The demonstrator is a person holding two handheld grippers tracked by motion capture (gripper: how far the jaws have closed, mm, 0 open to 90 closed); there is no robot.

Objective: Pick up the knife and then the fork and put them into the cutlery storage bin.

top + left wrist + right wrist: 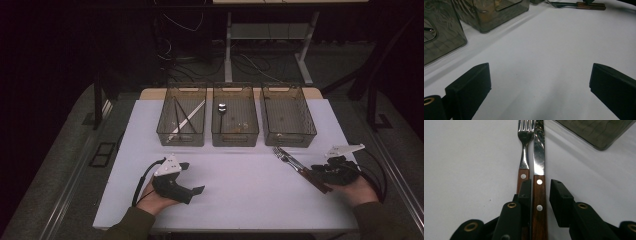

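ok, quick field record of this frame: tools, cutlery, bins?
left tool: open, nothing between jaws, over the table
right tool: jaws astride the knife handle, narrow gap at one jaw, not clamped
knife: flat on table, parallel to the fork
fork: beside knife, outside the jaws; one jaw lies over its handle
left bin: chopsticks
middle bin: spoon
right bin: contents unclear

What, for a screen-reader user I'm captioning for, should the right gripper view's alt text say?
A wooden-handled knife lies between the right gripper's two black jaws on a white table, a thin gap showing beside one jaw. A matching fork lies alongside, its handle partly under the other jaw; a smoky plastic bin's corner sits at top right.
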